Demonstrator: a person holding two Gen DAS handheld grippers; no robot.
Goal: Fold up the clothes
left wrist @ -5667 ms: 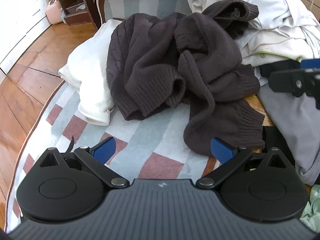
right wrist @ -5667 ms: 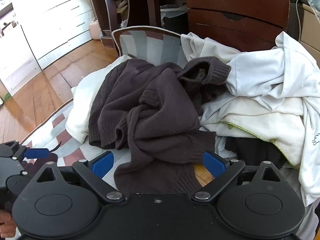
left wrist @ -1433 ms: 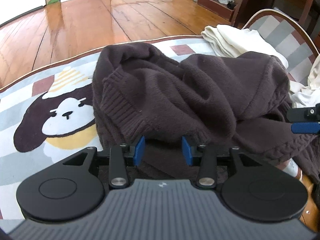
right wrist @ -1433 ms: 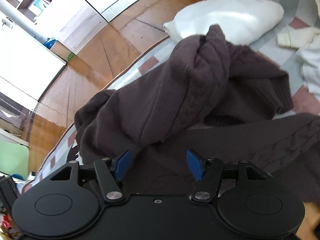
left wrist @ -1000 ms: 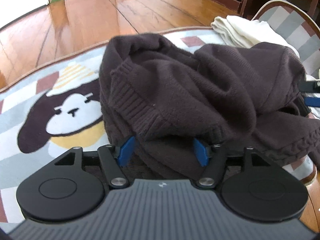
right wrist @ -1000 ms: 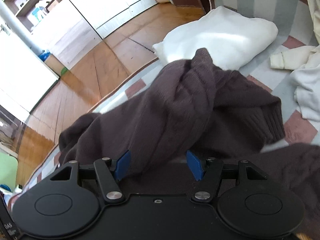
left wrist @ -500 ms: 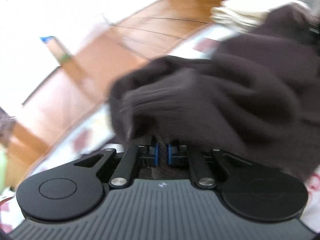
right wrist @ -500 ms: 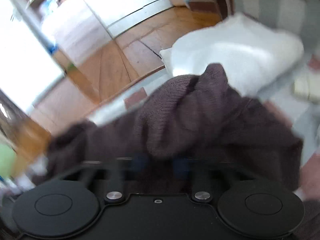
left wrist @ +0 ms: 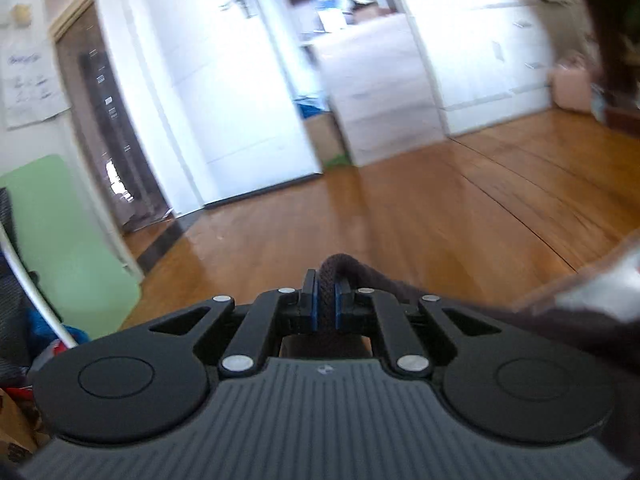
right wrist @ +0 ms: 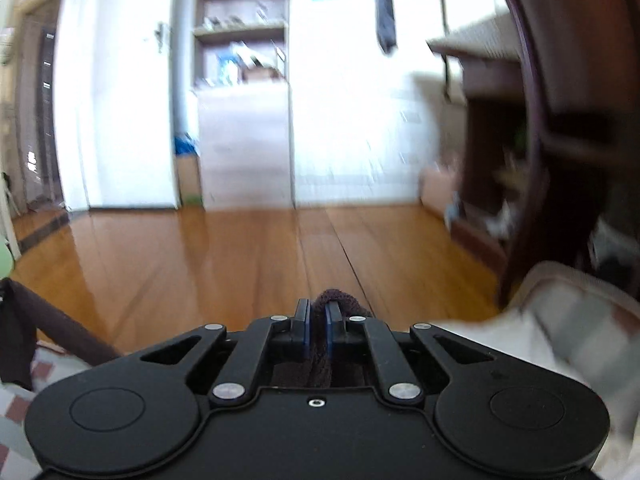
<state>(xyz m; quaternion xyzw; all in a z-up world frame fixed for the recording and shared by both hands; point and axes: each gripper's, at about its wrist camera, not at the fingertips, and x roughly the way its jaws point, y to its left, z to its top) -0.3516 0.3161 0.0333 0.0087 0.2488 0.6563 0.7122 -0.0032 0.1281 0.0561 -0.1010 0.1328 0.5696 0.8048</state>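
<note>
Right at your left gripper (left wrist: 325, 295), the two blue pads were pressed onto a fold of the dark brown sweater (left wrist: 334, 268), with a loop of knit poking up between them and the rest trailing off to the right as a dark blur. Your right gripper (right wrist: 317, 318) did likewise: its fingers were pinched together on another bunch of the same sweater, which stuck up just past the tips and hung down behind them. In the right wrist view, a stretch of that brown knit also ran low at the left edge, above the checked rug (right wrist: 18, 408). At the lower right of that view lay pale, blurred cloth (right wrist: 560, 344), too smeared for you to identify.

Beyond both grippers spread the glossy wooden floor (left wrist: 420, 216). A green panel (left wrist: 60, 240) stood at the left of the left wrist view. Farther back were the white cabinets (left wrist: 472, 80) and an open shelf unit (right wrist: 240, 40), and dark wooden furniture (right wrist: 560, 140) rose at the right. Both views were motion-blurred, so finer detail was lost.
</note>
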